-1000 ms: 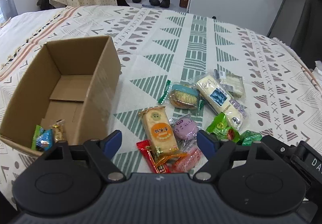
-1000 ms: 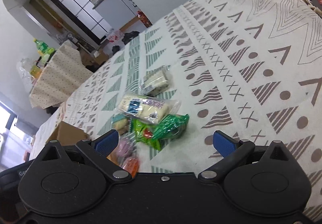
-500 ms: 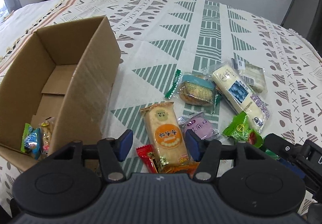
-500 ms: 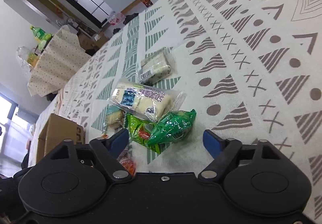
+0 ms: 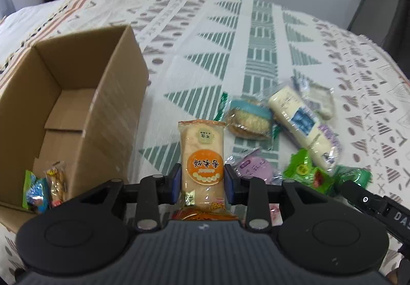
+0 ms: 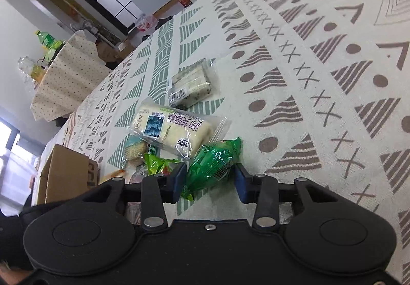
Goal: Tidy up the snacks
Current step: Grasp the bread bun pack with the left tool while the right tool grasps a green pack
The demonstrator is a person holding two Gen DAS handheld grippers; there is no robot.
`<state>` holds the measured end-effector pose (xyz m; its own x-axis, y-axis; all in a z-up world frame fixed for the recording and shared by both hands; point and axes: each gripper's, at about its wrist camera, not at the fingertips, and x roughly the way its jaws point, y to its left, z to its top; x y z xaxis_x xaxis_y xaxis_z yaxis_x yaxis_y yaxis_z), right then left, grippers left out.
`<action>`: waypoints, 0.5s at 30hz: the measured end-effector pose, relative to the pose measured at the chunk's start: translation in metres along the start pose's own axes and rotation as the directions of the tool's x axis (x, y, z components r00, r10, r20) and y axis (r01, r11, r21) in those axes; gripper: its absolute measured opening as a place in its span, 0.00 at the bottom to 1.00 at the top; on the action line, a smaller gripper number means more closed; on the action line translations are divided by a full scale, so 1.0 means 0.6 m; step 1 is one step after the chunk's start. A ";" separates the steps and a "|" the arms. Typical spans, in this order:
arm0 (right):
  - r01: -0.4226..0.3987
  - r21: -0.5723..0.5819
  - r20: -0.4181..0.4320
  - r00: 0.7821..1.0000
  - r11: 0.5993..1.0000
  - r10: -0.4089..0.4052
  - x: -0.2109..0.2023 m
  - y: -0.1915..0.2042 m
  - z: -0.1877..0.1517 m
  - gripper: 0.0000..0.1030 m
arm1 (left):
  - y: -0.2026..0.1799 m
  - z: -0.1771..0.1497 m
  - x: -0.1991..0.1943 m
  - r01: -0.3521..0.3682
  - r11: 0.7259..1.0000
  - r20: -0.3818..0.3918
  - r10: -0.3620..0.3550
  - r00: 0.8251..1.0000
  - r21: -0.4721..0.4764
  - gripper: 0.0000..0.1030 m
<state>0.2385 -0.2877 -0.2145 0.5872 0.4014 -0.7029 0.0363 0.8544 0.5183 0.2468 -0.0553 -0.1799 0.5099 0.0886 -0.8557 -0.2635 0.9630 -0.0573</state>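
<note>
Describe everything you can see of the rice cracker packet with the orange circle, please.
The rice cracker packet is a long, clear plastic wrapper with pale crackers inside, an orange round label with white characters and a small beige label above it. It points away from the camera, lower end hidden behind the tool body. The left tongs are shut on it, blue pads pressing both long sides. It sits beside the cardboard box, not in it.

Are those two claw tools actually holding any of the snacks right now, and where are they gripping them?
The left gripper pinches the orange rice cracker packet across its lower half. The right gripper straddles a green snack packet; whether it grips yet cannot be told.
</note>
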 end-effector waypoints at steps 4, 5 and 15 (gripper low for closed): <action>0.016 -0.045 0.042 0.999 0.999 -0.014 -0.022 0.012 -0.003 0.22 | 0.007 0.000 -0.030 0.049 0.999 0.036 -0.049 0.998 0.000 0.32; 0.018 -0.054 0.049 0.999 0.998 -0.016 -0.027 0.014 -0.004 0.20 | 0.010 -0.001 -0.037 0.060 0.998 0.047 -0.060 0.997 0.001 0.32; 0.015 -0.129 0.104 0.995 0.991 -0.002 -0.071 0.052 -0.020 0.08 | 0.050 -0.005 -0.095 0.152 0.987 0.136 -0.144 0.980 -0.046 0.32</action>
<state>0.2049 -0.2740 -0.1741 0.6678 0.3634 -0.6496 -0.0595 0.8960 0.4400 0.2072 -0.0323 -0.1343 0.6493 -0.0175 -0.7604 -0.2204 0.9525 -0.2101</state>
